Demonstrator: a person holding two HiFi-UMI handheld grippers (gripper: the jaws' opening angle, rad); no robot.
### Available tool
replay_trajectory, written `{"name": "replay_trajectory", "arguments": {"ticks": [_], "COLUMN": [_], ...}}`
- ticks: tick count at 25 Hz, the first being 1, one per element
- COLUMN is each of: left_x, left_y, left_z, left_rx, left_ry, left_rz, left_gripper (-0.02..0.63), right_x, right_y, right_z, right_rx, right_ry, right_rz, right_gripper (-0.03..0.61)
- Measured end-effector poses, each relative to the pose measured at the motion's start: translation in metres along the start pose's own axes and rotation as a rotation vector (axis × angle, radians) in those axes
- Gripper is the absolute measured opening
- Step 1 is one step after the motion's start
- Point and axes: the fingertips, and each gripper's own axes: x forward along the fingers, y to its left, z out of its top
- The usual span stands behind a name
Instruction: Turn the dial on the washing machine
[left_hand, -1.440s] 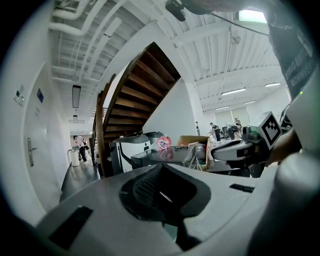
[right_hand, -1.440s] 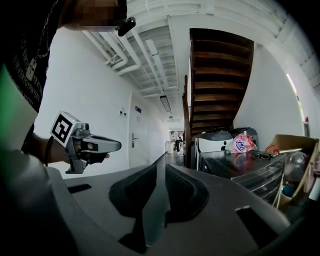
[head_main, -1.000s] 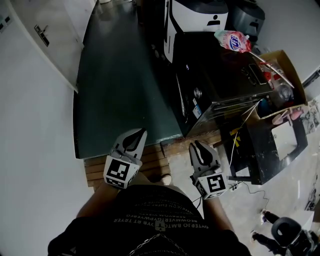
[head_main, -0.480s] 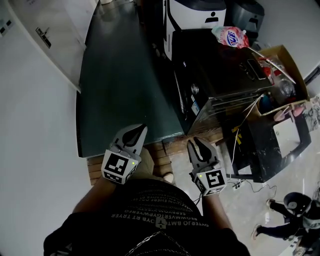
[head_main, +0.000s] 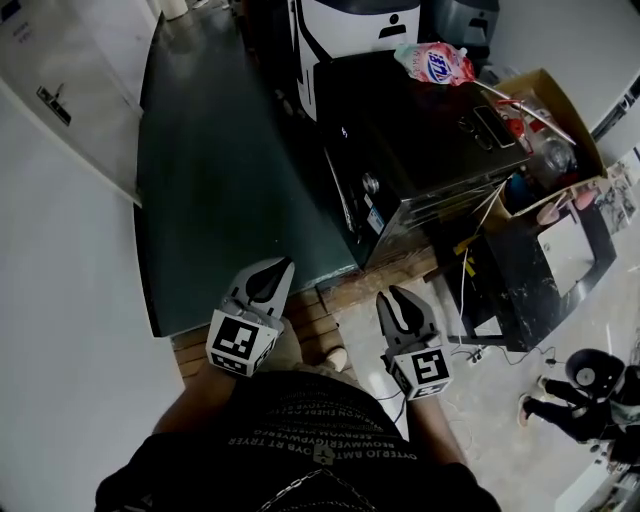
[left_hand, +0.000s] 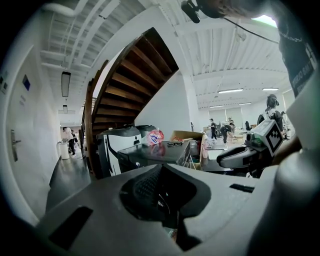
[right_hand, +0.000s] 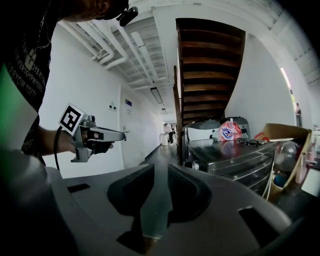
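Your left gripper (head_main: 280, 267) is closed and empty; the jaws of your right gripper (head_main: 390, 294) have just been opening, with nothing between them. The small round silver dial (head_main: 371, 184) sits on the front of the dark metal washing machine (head_main: 420, 120), well ahead of both.

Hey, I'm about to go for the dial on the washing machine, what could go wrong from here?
The dial is small on the washing machine's dark front. The right gripper, whose jaws have just been opening with nothing between them, may be too narrow and slip off it. Loose cables lie on the floor to the right and could catch a foot. A high reach might knock the detergent pouch on top.
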Motion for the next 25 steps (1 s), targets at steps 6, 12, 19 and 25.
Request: {"name": "replay_trajectory", "arguments": {"ticks": [6,12,19,25], "left_x": [0.016,0.045,0.065,0.063], "left_y": [0.035,0.072,0.138,0.191], "left_z": [-0.017,-0.015,0.007,0.042], "left_rx": [-0.019,-0.019,0.013,0.023], "left_ry": [0.029,0.021,-0.010,-0.024], "left_rz": [0.005,-0.026,-0.108,-0.230], "left_gripper": [0.005,0.005,0.005,0.005], "right_x": [0.033,0.080,0.150,0.196], "right_y": [-0.001,-0.001,0.008,0.035], "right_z": [-0.001,-0.003,0.045,0.104], "right_rx": [-0.004,0.010,-0.015,-0.025], "right_ry": [0.032,0.070,0.032,0.022], "right_rz": [-0.004,-0.013,-0.091,-0.180], "right_gripper": [0.083,0.083,0.083,0.083]}}
